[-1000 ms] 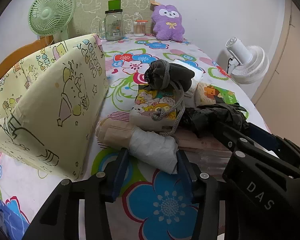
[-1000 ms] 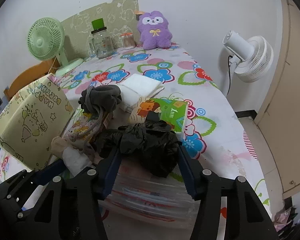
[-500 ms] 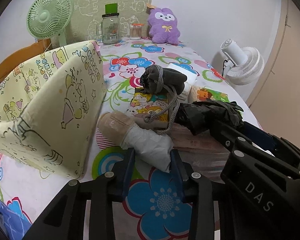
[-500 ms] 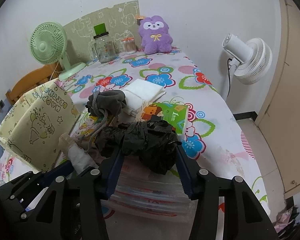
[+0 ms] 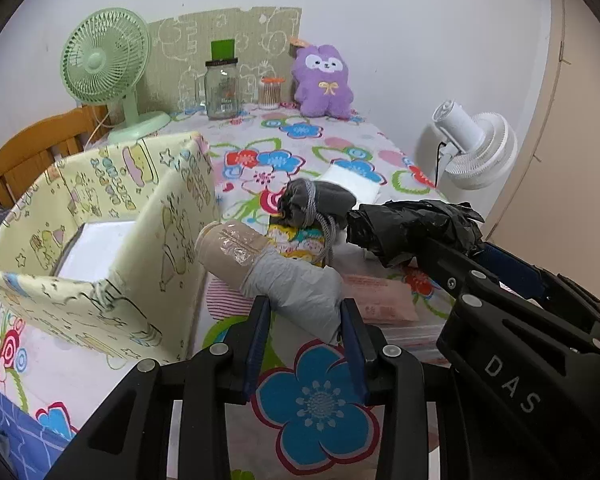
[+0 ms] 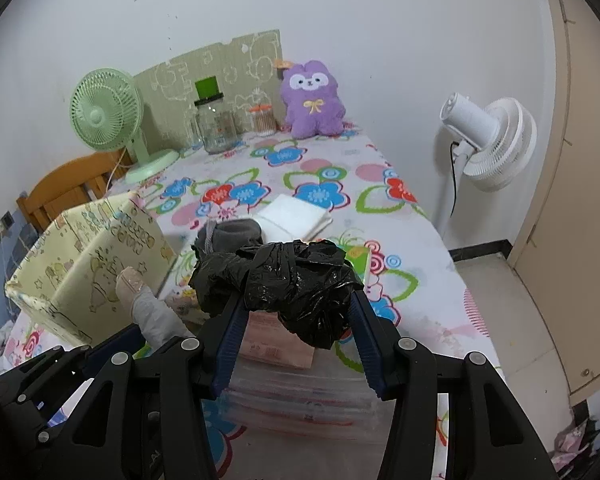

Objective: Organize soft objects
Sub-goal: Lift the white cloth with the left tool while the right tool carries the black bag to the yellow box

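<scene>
A grey and beige rolled bundle (image 5: 276, 272) is lifted off the flowered bedsheet, with my left gripper (image 5: 305, 312) shut on its grey end. To its left stands the open yellow cartoon-print box (image 5: 112, 240), holding something white inside. A crumpled black plastic bundle (image 6: 288, 284) hangs in the air, my right gripper (image 6: 296, 316) shut on it; in the left wrist view the black bundle (image 5: 412, 228) sits right of the rolled one. A dark grey drawstring pouch (image 5: 316, 204) rests on a cartoon-printed pack behind them.
A folded white cloth (image 6: 296, 216) and a green picture book (image 6: 358, 258) lie mid-bed. A purple plush (image 6: 312, 100), a glass jar (image 6: 216, 128) and a green desk fan (image 6: 108, 120) stand at the far end. A white floor fan (image 6: 488, 140) stands right of the bed.
Both grippers rose with their bundles. The left gripper's jaws closed tighter on the grey and beige roll, lifting it off the sheet; the black bundle also came up.
</scene>
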The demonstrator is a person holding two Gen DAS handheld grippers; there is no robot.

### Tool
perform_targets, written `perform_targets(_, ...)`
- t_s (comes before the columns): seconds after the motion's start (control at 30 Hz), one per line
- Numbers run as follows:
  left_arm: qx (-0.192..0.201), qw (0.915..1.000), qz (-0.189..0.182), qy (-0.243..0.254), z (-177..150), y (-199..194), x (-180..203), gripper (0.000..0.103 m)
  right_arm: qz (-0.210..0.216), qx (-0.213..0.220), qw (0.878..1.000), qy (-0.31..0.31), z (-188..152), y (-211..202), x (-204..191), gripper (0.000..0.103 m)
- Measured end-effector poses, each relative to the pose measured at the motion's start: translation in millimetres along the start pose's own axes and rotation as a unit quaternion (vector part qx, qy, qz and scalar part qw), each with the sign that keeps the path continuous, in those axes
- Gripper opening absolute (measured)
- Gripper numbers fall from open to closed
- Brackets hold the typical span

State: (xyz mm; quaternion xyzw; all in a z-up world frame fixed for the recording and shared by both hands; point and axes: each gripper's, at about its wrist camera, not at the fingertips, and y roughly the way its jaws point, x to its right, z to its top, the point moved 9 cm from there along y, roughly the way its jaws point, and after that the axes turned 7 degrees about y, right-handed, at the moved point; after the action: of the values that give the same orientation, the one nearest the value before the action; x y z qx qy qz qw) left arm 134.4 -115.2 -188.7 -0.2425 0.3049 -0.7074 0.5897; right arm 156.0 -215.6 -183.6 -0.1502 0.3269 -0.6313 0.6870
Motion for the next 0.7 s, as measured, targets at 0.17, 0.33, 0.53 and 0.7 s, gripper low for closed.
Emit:
perform_targets(0.17, 0.011, 0.9999, -0.001, 0.002, 6, -13, 1, 0.036, -0.001, 0.01, 1.0, -0.001, 7, -13, -3, 0.055)
perform_targets(0.33, 0.023, 0.9997, 0.0, 0.009, 14, -29, 1, 0.036, 0.0, 0.022, 1.0, 0.002, 16, -28, -8, 0.055)
perform_targets(0.53, 0.037, 0.9991, -0.003, 0.022, 26, -49, 0, 0.036, 0.001, 0.033, 0.999, -0.003, 27, -44, -16, 0.055)
perform_targets(0.7, 0.051, 0.9983, -0.002, 0.027, 36, -62, -5, 0.036, -0.001, 0.046, 0.999, -0.009, 36, -56, -25, 0.055)
